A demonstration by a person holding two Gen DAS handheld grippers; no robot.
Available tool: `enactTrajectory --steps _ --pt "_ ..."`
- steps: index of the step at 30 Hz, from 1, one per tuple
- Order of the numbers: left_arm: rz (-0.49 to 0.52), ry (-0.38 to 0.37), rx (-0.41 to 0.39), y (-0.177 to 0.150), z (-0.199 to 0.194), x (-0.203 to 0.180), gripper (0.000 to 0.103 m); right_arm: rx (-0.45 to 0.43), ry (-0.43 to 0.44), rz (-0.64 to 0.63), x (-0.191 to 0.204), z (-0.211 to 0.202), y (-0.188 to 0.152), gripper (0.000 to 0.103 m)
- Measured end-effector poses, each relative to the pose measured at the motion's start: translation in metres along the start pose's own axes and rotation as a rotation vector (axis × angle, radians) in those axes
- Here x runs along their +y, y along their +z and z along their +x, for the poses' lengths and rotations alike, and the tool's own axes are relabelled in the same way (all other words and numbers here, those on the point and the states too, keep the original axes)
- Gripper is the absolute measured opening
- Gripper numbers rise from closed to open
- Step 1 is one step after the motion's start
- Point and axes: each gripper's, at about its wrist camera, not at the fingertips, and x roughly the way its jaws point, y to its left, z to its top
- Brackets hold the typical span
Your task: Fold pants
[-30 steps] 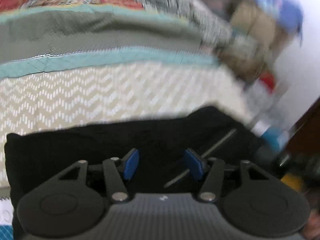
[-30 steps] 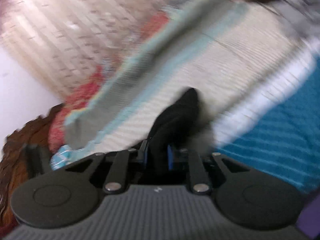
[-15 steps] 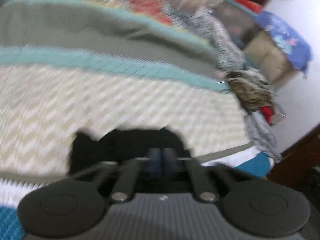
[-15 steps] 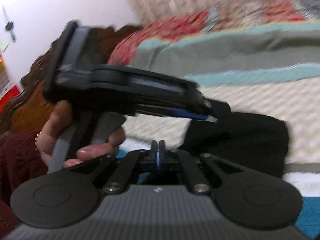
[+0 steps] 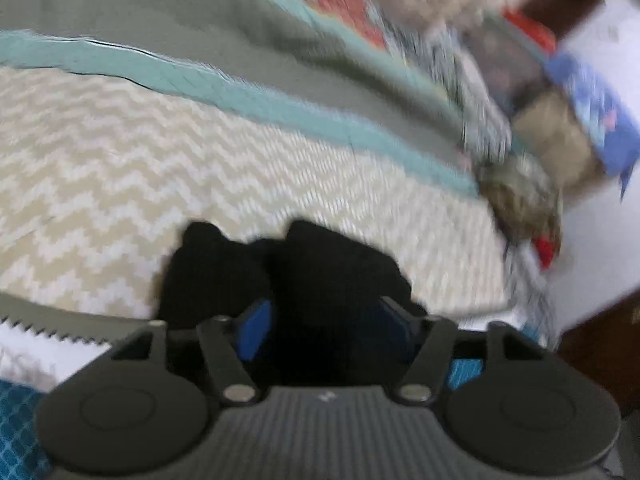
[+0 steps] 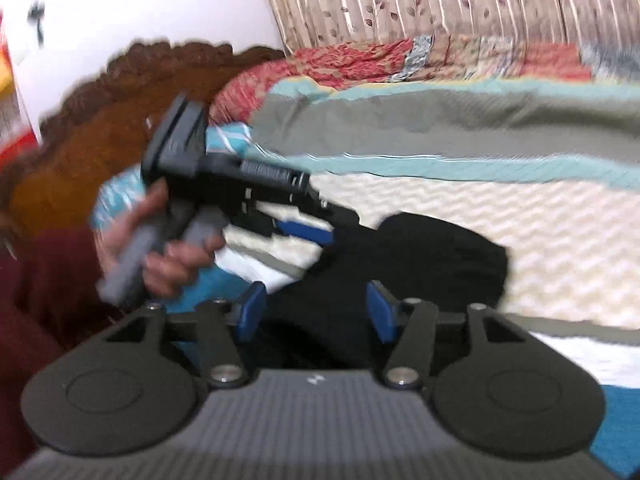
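The black pants lie bunched in a folded heap on the cream zigzag bedspread, near the bed's front edge. My left gripper is open, its blue pads either side of the near edge of the heap. In the right wrist view the pants lie just ahead. My right gripper is open over their near edge. The left gripper shows there from the side, held by a hand, its blue pad at the pants' left end.
A teal and grey striped blanket covers the bed beyond. Piled clothes and boxes sit at the right end of the bed. A carved wooden headboard stands at the left, a curtain behind.
Both grippers were shut half a second ago and now stand open. The pants have gone from a wide spread to a smaller folded heap.
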Motion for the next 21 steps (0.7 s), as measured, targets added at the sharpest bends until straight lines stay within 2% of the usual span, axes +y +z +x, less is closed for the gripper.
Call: enactTrajectory --steps 1,3,4,5,6,7,9,11,14,16,19,21 --pt "0.024 0.024 0.038 -0.001 0.011 -0.007 0.065 0.015 -0.025 -0.034 0.004 0.0 -0.007 0.06" --pt "0.024 0.039 0.096 -0.005 0.032 -0.01 0.051 0.037 -0.038 -0.075 0.003 0.017 -0.018 0.06" --pt "-0.007 0.016 0.115 -0.007 0.038 -0.008 0.03 0.043 -0.02 -0.083 0.004 0.023 -0.022 0.06" --pt "-0.047 -0.014 0.114 -0.009 0.04 -0.005 0.019 0.045 -0.002 -0.082 0.003 0.037 -0.021 0.059" --pt "-0.067 -0.03 0.095 -0.01 0.038 -0.003 0.016 0.047 0.009 -0.079 0.001 0.044 -0.023 0.058" --pt "-0.072 -0.038 0.074 -0.008 0.033 -0.006 0.014 0.058 0.006 -0.074 0.0 0.049 -0.023 0.044" --pt "-0.059 -0.048 0.027 -0.003 0.014 -0.008 0.013 0.102 -0.068 -0.109 0.006 0.062 -0.018 0.008" --pt "-0.036 -0.072 -0.019 0.002 -0.008 -0.016 0.013 0.072 -0.012 -0.058 0.004 0.056 -0.007 0.008" --pt "0.007 -0.052 -0.086 0.007 -0.04 -0.024 0.013 0.001 0.12 0.047 0.001 0.038 0.016 0.008" --pt "0.012 -0.027 -0.121 0.006 -0.061 -0.019 0.013 -0.011 0.2 0.091 0.002 0.037 0.027 0.008" --pt "-0.016 0.036 -0.125 -0.003 -0.073 0.008 0.013 0.044 0.295 0.156 0.008 0.056 0.03 0.009" --pt "-0.06 0.107 -0.078 -0.014 -0.061 0.033 0.013 0.135 0.305 0.192 0.011 0.086 0.022 0.009"
